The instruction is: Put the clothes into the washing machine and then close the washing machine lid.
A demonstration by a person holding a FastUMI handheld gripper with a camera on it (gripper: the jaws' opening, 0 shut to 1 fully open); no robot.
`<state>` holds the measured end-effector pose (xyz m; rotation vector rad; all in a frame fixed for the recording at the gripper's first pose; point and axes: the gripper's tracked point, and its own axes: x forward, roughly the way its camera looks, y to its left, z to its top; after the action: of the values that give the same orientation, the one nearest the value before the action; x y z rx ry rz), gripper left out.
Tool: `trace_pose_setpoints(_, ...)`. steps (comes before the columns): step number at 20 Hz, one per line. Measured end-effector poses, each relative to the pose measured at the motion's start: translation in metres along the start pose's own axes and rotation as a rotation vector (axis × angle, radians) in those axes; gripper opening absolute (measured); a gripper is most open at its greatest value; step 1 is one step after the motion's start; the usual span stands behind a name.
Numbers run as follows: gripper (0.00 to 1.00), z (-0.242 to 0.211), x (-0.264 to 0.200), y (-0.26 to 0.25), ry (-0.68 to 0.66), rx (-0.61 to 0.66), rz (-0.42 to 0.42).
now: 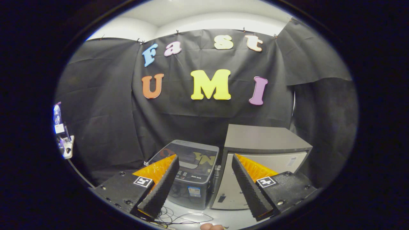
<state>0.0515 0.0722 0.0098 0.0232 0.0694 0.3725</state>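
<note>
Booth floor (223, 218), fingers (204, 159) apart, washer (191, 179) beyond

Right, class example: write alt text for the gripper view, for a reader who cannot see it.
The hand-held gripper is open, holding nothing, aimed at a small washer with its lid shut. A grey cabinet stands beside the washer, and thin cables lie on the floor near the fingers.

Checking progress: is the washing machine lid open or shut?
Shut: the washing machine lid lies flat on top, beyond the open, empty claw.
</note>
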Motion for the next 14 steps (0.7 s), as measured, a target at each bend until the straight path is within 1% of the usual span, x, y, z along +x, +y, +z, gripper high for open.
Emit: trace_pose_setpoints(14,1.0,-0.0032,-0.0039,-0.0021,-0.001,0.014,0.009)
